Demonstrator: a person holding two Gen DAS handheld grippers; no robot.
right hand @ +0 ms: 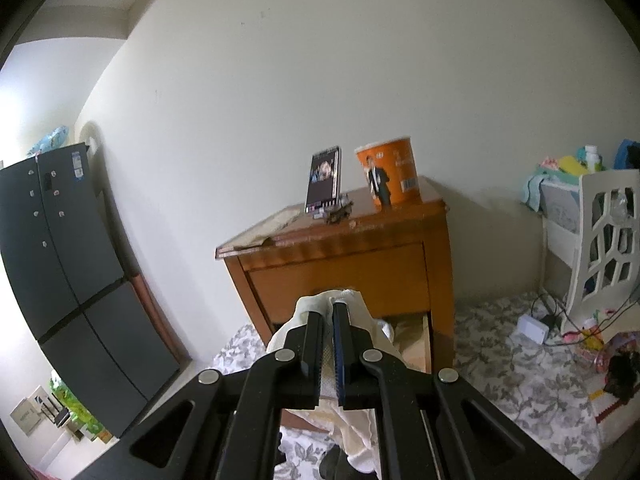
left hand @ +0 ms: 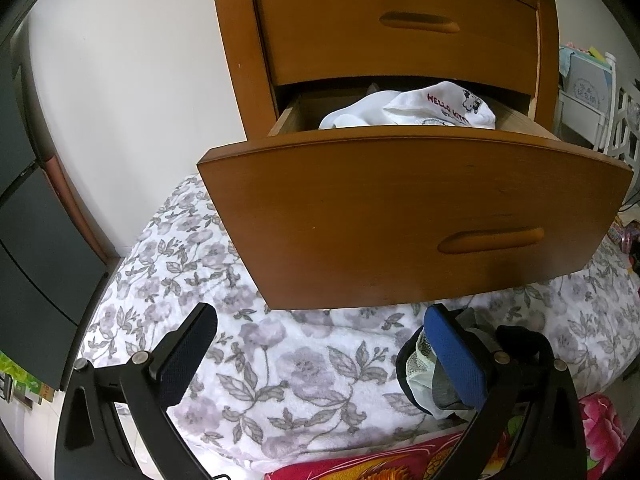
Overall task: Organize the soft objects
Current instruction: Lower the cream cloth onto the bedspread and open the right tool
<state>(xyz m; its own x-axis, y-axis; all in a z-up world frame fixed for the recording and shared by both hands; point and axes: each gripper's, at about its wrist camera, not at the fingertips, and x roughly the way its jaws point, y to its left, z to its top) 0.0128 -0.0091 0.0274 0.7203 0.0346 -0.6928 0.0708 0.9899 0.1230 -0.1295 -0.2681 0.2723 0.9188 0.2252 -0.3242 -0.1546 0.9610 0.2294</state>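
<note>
A wooden nightstand (left hand: 400,40) has its lower drawer (left hand: 400,216) pulled out, with white printed socks (left hand: 420,110) inside. My left gripper (left hand: 320,310) hangs open over the floral bedspread (left hand: 280,360) below the drawer front. A small heap of dark, grey and white mesh soft items (left hand: 418,366) lies against its right finger, with nothing between the pads. In the right wrist view my right gripper (right hand: 328,310) is shut on a cream cloth item (right hand: 358,312) that drapes over the fingertips and hangs underneath. It is held in front of the nightstand (right hand: 340,264), near the open drawer (right hand: 416,344).
An orange cup (right hand: 390,176) and a standing card (right hand: 324,180) sit on the nightstand top. A dark fridge (right hand: 68,272) stands at the left wall. A white chair (right hand: 604,240), cables and a white adapter (right hand: 532,330) are at the right. A red floral blanket (left hand: 400,460) lies nearest me.
</note>
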